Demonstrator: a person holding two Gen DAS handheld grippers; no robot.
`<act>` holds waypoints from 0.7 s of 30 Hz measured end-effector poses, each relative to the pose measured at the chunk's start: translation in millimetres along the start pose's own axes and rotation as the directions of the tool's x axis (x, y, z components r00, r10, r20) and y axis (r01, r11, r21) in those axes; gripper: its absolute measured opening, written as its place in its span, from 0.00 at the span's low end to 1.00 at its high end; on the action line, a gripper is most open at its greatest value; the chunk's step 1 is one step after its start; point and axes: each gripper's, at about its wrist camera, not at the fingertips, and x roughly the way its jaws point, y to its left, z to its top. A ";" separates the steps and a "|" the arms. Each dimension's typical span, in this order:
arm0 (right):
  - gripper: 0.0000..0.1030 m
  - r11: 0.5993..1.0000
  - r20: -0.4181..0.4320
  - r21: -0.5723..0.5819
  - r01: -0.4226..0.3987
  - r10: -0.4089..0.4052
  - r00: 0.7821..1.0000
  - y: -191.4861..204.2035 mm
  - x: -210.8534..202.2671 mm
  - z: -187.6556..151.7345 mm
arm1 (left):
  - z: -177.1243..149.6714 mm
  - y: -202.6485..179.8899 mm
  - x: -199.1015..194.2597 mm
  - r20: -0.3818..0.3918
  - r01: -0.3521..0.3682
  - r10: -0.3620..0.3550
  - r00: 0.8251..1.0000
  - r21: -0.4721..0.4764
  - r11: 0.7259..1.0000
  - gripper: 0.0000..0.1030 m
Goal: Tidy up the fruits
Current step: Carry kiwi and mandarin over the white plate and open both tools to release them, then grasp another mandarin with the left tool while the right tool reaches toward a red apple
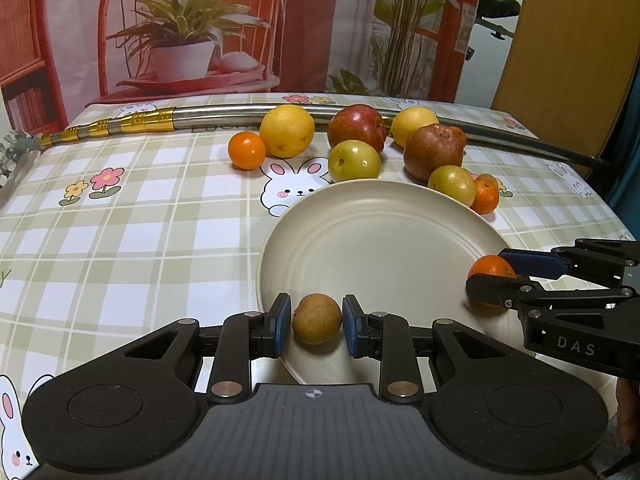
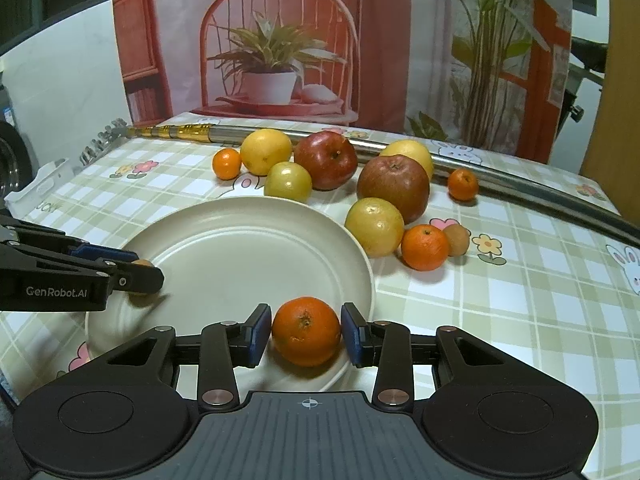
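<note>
Left wrist view: a small brown fruit (image 1: 317, 319) sits at the near rim of the cream plate (image 1: 380, 240), between the fingers of the left gripper (image 1: 316, 326). The blue pads stand just beside it on either flank; a thin gap seems to show on each side, so the fingers read as slightly apart rather than clamped, though contact cannot be ruled out.

Right wrist view: a mandarin (image 2: 306, 330) lies at the plate's near edge, between the fingers of the right gripper (image 2: 306, 332). The pads appear to touch its sides; whether they are pressing or just easing off cannot be told.

Judgement: both fruits are being set down on the plate. To do this well, each fruit should rest fully inside the rim before the fingers part, since round fruit at the edge may roll off. Withdraw straight back without nudging.

Remaining fruit on the checked worktop (image 2: 520, 300) beyond the plate: two red apples, yellow citrus, greenish fruits and small mandarins, grouped near a metal pole (image 2: 280, 136).
</note>
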 end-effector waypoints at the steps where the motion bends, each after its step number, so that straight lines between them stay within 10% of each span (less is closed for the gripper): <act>1: 0.34 1.000 0.001 0.000 0.000 0.000 1.000 -0.2 0.0 -0.2 | 0.2 0.3 -0.3 0.000 0.000 0.000 1.000 -0.002 1.000 0.29; 21: 0.35 0.999 0.130 -0.020 0.039 -0.036 0.991 -29.3 -27.3 49.3 | 66.5 41.4 -37.8 0.143 0.035 -0.022 0.989 -0.091 0.995 0.40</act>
